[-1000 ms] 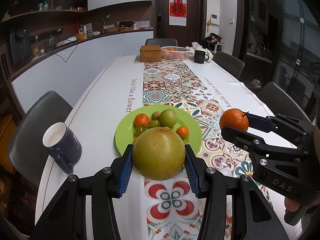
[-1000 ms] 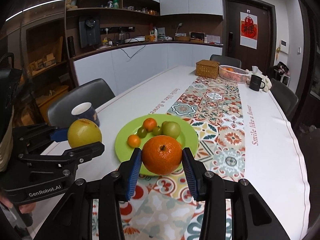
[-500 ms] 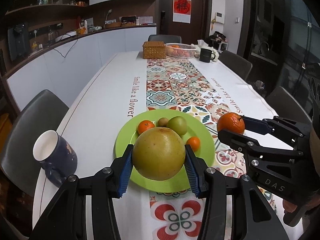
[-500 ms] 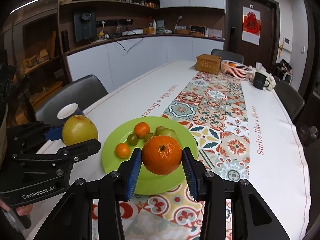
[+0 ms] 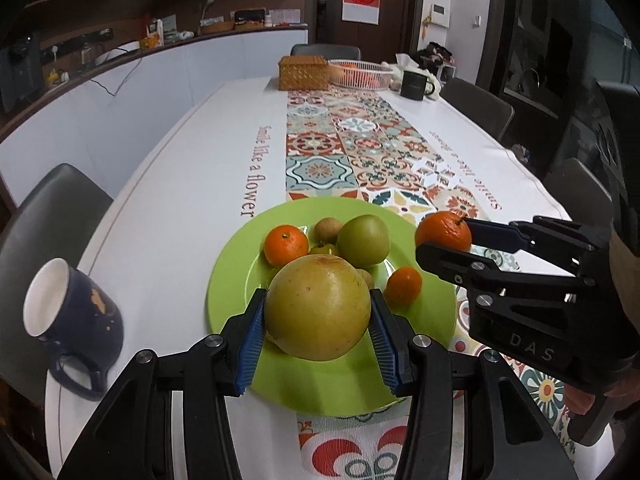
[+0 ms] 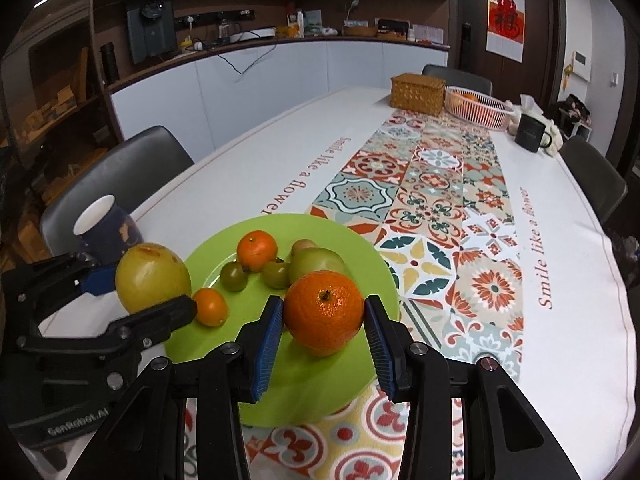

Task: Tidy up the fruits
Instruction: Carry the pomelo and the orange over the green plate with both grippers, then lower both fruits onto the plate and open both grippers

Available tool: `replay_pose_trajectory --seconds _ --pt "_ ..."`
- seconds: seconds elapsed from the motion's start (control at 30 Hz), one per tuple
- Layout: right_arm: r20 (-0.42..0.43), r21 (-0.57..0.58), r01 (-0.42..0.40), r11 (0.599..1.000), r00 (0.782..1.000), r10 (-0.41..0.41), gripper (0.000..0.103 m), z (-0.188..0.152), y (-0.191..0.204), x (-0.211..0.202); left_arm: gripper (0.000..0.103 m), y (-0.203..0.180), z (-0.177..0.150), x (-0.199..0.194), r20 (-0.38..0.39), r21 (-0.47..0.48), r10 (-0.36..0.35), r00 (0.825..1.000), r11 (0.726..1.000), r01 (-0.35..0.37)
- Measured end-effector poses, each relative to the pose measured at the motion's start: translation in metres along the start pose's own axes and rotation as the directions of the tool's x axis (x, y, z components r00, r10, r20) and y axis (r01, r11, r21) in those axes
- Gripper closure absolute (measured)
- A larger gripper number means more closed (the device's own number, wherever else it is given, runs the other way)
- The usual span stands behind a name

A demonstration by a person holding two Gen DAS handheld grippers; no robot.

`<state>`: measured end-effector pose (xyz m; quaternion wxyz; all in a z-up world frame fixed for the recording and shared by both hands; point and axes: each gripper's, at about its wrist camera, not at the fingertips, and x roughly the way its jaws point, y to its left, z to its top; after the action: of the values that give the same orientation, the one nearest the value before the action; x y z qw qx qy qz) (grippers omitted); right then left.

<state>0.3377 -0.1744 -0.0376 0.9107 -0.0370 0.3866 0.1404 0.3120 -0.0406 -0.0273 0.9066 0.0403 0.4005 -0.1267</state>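
My left gripper (image 5: 318,334) is shut on a large yellow-green pomelo (image 5: 318,307) and holds it over the near part of the green plate (image 5: 232,280). My right gripper (image 6: 324,330) is shut on a large orange (image 6: 324,312) over the plate's (image 6: 280,392) right part. The plate holds a small mandarin (image 5: 285,245), a green apple (image 5: 363,241), a small orange fruit (image 5: 404,286) and several small greenish fruits. The pomelo (image 6: 152,278) and left gripper show at the left of the right wrist view. The orange (image 5: 443,233) shows at the right of the left wrist view.
A dark blue mug (image 5: 74,322) stands left of the plate near the table's left edge. A patterned runner (image 5: 340,148) runs down the table. A wicker box (image 5: 303,72), a pink basket (image 5: 360,74) and a black mug (image 5: 414,85) stand at the far end. Grey chairs surround the table.
Both grippers have moved forward and lower over the green plate, each still holding its fruit. The plate and mug look larger and closer.
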Motion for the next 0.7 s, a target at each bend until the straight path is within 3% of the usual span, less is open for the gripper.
replay_pose_trajectory --seconds 0.33,0.4,0.43,0.63,0.7 --pt "-0.065 0.034 -0.019 0.999 0.998 0.022 0.061 -0.003 -0.009 0.030 0.054 -0.005 -0.004 0.028 -0.085 0.005 -0.033 0.996 0.999 0.033" --pt "-0.071 0.038 -0.028 0.999 0.997 0.031 0.061 -0.004 -0.009 0.033 0.045 -0.006 -0.005 0.026 -0.076 0.018 -0.003 0.997 1.000 0.005" --pt "-0.069 0.036 -0.028 0.999 0.997 0.031 0.061 -0.005 -0.009 0.033 0.035 -0.007 -0.006 0.024 -0.073 0.026 -0.003 0.997 1.000 0.005" --pt "-0.065 0.023 -0.042 0.999 0.997 0.044 0.061 -0.006 -0.006 0.032 0.029 0.000 -0.009 0.001 -0.003 0.024 0.099 0.995 0.995 -0.099" --pt "-0.061 0.015 -0.044 0.999 0.997 0.044 0.055 -0.007 -0.003 0.030 0.027 0.006 -0.010 -0.006 0.009 0.007 0.138 0.990 0.990 -0.138"
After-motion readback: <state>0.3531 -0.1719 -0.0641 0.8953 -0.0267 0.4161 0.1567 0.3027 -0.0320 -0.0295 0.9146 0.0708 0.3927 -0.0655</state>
